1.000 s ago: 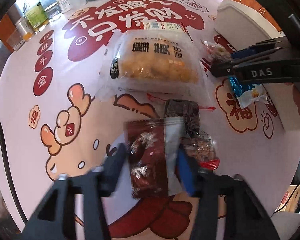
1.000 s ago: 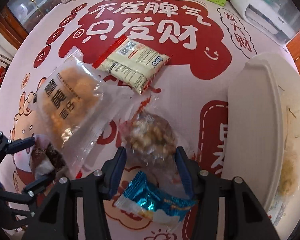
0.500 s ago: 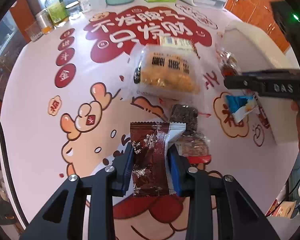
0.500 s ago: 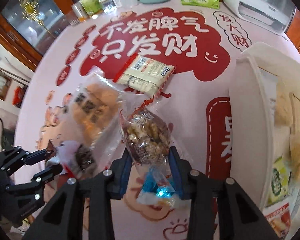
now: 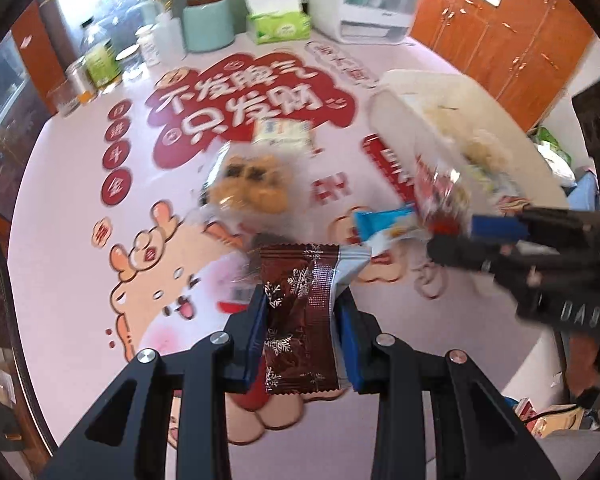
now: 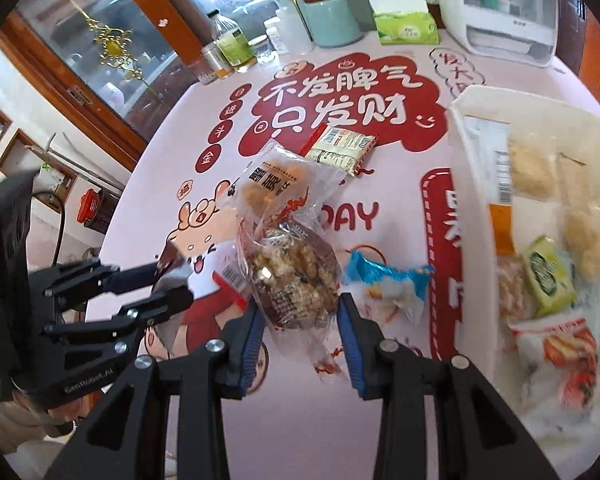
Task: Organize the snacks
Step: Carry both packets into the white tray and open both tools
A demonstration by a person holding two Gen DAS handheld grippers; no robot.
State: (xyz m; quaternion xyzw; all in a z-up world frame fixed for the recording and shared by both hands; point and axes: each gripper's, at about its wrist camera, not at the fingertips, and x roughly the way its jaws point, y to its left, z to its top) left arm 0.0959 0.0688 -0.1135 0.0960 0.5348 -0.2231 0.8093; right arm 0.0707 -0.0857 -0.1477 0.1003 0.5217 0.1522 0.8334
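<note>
My left gripper (image 5: 300, 316) is shut on a brown snowflake-print snack packet (image 5: 298, 320) and holds it above the table. My right gripper (image 6: 302, 320) is shut on a clear bag of nut clusters (image 6: 294, 278), also lifted; it shows in the left wrist view (image 5: 440, 196) beside the white tray (image 5: 512, 152). On the table lie a blue-wrapped snack (image 6: 388, 280), a large clear bag of puffs (image 6: 276, 188) and a white-and-red packet (image 6: 340, 148). The white tray (image 6: 476, 184) holds several snacks. The left gripper also shows in the right wrist view (image 6: 168, 284).
The round table has a pink and red printed cover (image 6: 340, 108). At its far edge stand a teal canister (image 6: 332, 20), a green tissue box (image 6: 406, 26), bottles and jars (image 6: 232, 44), and a white appliance (image 6: 508, 12). Wooden cabinets (image 5: 496, 28) stand beyond.
Both grippers have risen from the table with their packets. The right gripper has carried the nut-cluster bag up and toward the tray; the blue-wrapped snack stays on the table.
</note>
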